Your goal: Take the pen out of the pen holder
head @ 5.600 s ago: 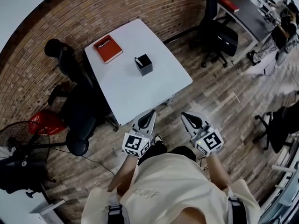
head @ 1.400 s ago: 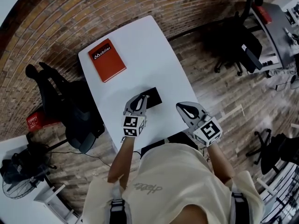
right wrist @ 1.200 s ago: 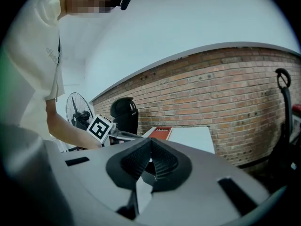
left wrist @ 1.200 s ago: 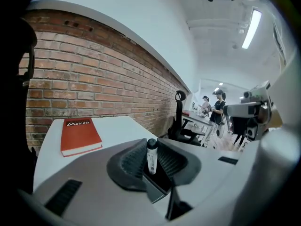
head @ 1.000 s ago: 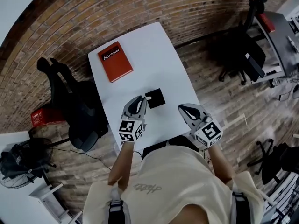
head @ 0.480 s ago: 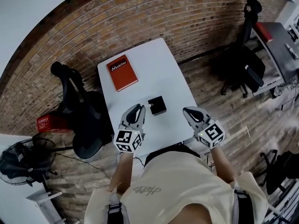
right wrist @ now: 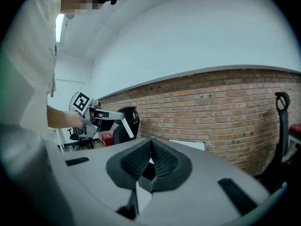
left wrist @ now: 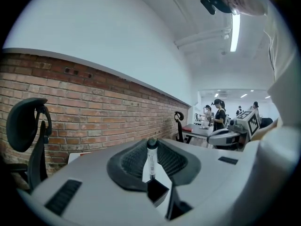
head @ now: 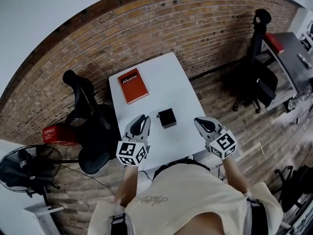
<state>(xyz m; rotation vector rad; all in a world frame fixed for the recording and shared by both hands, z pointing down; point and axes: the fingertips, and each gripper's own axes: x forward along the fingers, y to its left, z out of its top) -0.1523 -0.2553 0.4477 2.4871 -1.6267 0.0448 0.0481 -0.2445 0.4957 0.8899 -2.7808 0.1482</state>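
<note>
Extraction is being judged as done. The pen (left wrist: 150,161) is being held clamped between the pads of the left tongs (head: 141,120) and is showing clear of the holder (head: 167,117). The holder is standing on the desk (head: 161,77), just beside and below those tongs. The right tongs (head: 200,123) are being kept together at the tips with nothing between them, apart from the holder on its other side.

At most 1 step is being judged as left: the pen being laid down or carried off, though no place is being named by the task.

Against the frame 1 second earlier, the left tongs, then at the holder's edge, are being seen drawn back from it and lifted. The right tongs are being seen slightly lifted too.
</note>
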